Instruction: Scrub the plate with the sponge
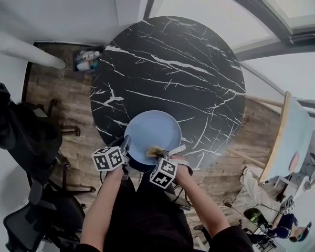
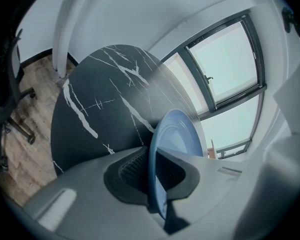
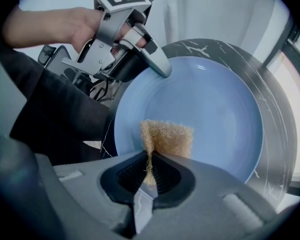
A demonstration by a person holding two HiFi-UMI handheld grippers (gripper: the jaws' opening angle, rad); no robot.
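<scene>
Lower centre, plate (image 1: 153,130): risking slipping off surface (image 1: 168,62) edge.
Left gripper (image 2: 152,170): fingers pinching rim.
Right gripper (image 3: 150,174): fingers barely pinching sponge (image 3: 169,136).

We see the plate (image 1: 152,132) on the table (image 1: 168,67), at its near edge, right in front of the person. The left gripper (image 1: 126,142) sits at the plate's left rim, with the rim between its jaws. The right gripper (image 1: 160,154) is just right of it, at the near rim, with the sponge (image 1: 155,151) between its jaws and over the plate's near part. On the floor left of the table we note a bin (image 1: 85,62) at the far side and chairs (image 1: 26,140) nearer us.
</scene>
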